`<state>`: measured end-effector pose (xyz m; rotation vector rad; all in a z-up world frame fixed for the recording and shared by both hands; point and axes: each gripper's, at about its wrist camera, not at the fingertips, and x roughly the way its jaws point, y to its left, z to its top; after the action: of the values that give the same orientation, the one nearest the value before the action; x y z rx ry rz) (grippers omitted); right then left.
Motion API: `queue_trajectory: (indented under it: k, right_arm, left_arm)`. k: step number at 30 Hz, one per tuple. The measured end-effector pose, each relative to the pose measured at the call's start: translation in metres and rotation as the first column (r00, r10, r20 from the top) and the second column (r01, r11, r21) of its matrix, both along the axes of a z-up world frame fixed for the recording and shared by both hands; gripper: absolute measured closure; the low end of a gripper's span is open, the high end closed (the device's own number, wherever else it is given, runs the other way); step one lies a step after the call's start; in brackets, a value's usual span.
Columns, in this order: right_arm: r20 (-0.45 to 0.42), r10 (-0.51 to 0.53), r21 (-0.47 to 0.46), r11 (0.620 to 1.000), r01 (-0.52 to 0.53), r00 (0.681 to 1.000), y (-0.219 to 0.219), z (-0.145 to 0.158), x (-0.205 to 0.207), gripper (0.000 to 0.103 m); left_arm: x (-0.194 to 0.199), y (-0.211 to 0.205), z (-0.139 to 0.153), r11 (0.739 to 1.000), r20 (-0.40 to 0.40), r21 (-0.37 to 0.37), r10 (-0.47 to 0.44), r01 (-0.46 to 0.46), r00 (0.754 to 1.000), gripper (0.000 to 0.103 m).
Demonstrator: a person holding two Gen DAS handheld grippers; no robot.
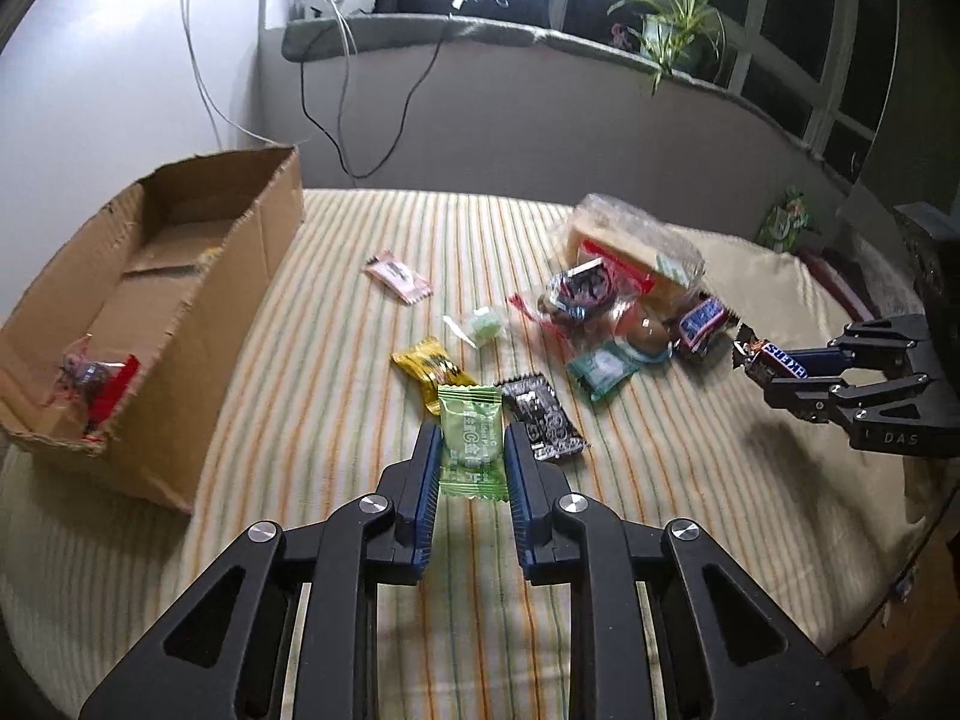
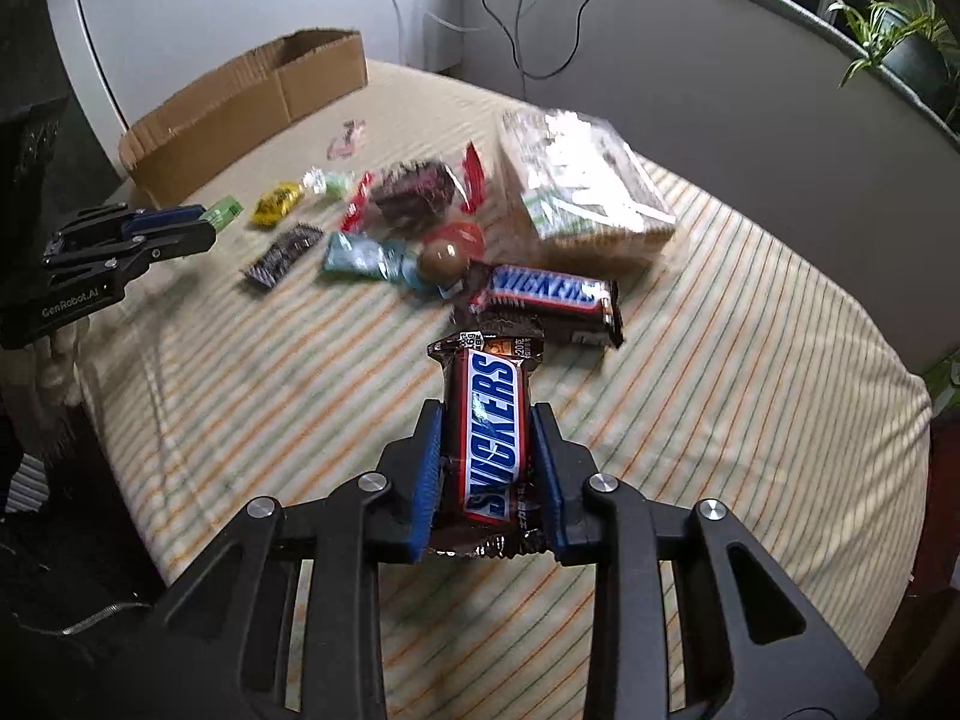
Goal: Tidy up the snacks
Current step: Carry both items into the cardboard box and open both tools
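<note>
My left gripper (image 1: 471,441) is shut on a light green candy packet (image 1: 471,444), held above the striped cloth; it also shows in the right wrist view (image 2: 204,222). My right gripper (image 2: 486,426) is shut on a Snickers bar (image 2: 492,432), lifted over the cloth; it shows in the left wrist view (image 1: 759,369) too. A cardboard box (image 1: 198,306) stands open at the left with a red-wrapped snack (image 1: 96,381) inside. Loose snacks lie in a heap: a second Snickers bar (image 2: 546,294), a yellow packet (image 1: 429,369), a black packet (image 1: 543,420), a teal packet (image 1: 600,369).
A large clear bag of crackers (image 1: 636,252) sits at the back of the heap. A pink packet (image 1: 399,276) lies apart near the box. The table's round edge (image 2: 900,420) drops off on the right. A windowsill with a plant (image 1: 678,24) and cables runs behind.
</note>
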<state>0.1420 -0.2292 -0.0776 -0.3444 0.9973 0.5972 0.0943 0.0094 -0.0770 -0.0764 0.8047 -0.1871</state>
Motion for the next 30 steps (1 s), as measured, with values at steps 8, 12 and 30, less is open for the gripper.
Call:
queue_trajectory:
  k: [8,12,30]
  right_arm:
    - [0.057,0.019,0.047,0.999,-0.021,0.998,0.034,0.034,0.004,0.073]
    - [0.082,0.047,0.069,0.996,-0.052,0.996,0.065,0.049,0.013,0.073]
    - [0.139,0.213,0.108,0.967,-0.229,0.967,0.219,0.077,0.052,0.073]
  left_arm:
    - [-0.003,0.028,0.025,0.999,0.061,-0.03,0.042,-0.041,0.997,0.083]
    - [-0.002,0.052,0.034,0.996,0.087,-0.04,0.082,-0.078,0.993,0.083]
    - [0.011,0.15,0.046,0.971,0.123,-0.044,0.241,-0.237,0.963,0.083]
